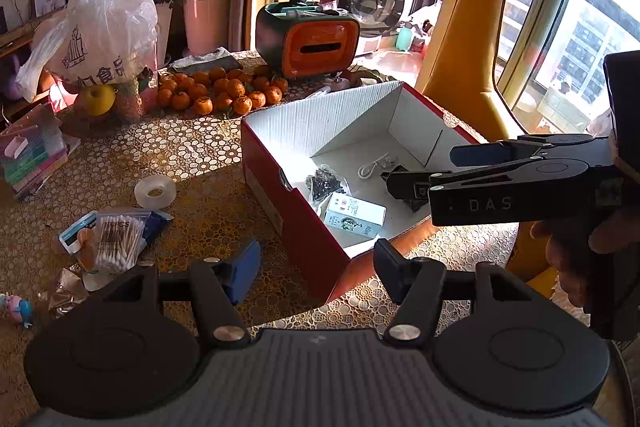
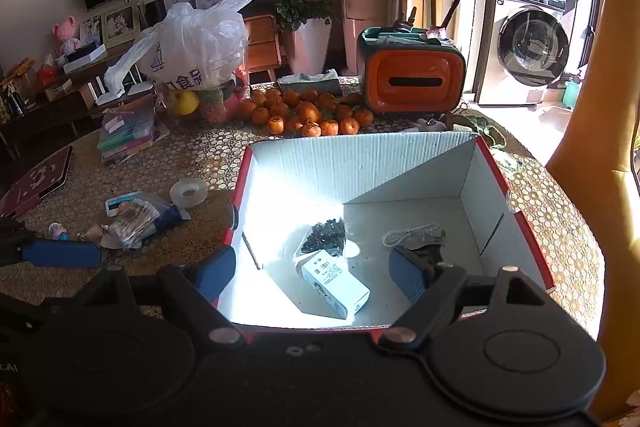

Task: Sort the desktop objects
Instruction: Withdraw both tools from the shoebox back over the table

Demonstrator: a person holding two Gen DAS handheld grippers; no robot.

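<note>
A red shoebox [image 1: 304,235] [image 2: 239,195] with a white inside stands open on the table. In it lie a white carton [image 1: 354,217] [image 2: 336,285], a bag of black bits [image 1: 326,183] [image 2: 324,237], a white cable [image 1: 374,165] [image 2: 412,233] and a dark object partly hidden by a finger. My right gripper [image 1: 420,167] [image 2: 312,273] hangs open over the box, holding nothing. My left gripper [image 1: 316,275] is open and empty beside the box's near left corner. Left of the box lie a tape roll [image 1: 155,190] [image 2: 189,191], a cotton swab pack [image 1: 116,239] [image 2: 134,219] and a small toy figure [image 1: 16,307] [image 2: 58,230].
Tangerines [image 1: 224,91] [image 2: 308,115] and an orange tissue holder [image 1: 312,43] [image 2: 412,79] sit behind the box. A white plastic bag [image 1: 100,35] over fruit and a stack of books [image 1: 32,155] stand far left. A yellow chair [image 1: 460,27] is at the right.
</note>
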